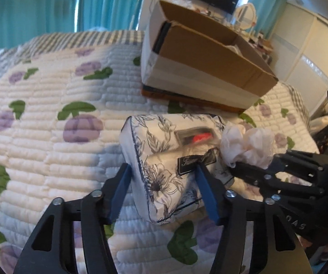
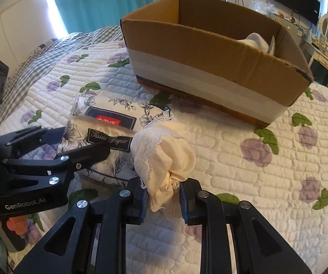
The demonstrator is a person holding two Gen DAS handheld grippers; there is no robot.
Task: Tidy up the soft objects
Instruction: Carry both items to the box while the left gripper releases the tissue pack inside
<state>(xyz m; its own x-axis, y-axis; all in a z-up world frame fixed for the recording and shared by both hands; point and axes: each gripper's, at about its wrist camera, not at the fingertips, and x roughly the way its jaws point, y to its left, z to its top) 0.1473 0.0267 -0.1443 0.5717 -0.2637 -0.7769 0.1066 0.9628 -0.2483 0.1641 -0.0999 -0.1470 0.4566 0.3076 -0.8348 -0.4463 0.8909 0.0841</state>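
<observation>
On the bed (image 1: 38, 137), at the left, the left gripper (image 1: 164, 191) is wide open around a flowery tissue pack (image 1: 164, 159), with a blue finger (image 1: 118, 194) on each side. Just to the right, the right gripper (image 2: 162, 199) squeezes a bunched cream lace cloth (image 2: 164, 155), which touches the pack. Farther back on the right sits an open cardboard box (image 2: 209, 68) with something white inside.

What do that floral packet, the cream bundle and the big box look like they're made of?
Floral packet: thin, slightly glossy plastic wrap, judging by its sheen and creases; its label reads "Tissue Paper".
Cream bundle: soft matte fabric with a lace edge, bunched in the right gripper.
Box: brown corrugated cardboard, banded with pale tape.
</observation>
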